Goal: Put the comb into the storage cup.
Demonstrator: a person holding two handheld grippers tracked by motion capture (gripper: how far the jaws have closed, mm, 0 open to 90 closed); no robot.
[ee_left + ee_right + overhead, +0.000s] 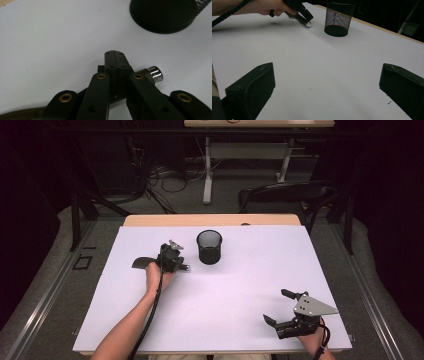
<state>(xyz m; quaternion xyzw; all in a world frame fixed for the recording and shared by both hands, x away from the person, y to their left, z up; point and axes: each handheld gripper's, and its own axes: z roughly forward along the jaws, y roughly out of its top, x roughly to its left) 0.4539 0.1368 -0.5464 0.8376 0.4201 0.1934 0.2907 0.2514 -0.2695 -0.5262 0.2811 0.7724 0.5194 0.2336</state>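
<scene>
In the high view, the left gripper [181, 266] sits at about ten o'clock on the white table [240, 295], just beside the black mesh cup [209, 247], which stands upright at roughly twelve o'clock near the far edge. The left gripper view shows its jaws pressed together, clamped on a slim object with a shiny metal tip [155, 73] sticking out at three o'clock; what the object is cannot be told. The cup [165, 15] lies at one o'clock from those jaws, apart from them. At five o'clock on the table, the right gripper [280, 312] rests with jaws spread wide, nothing between them.
</scene>
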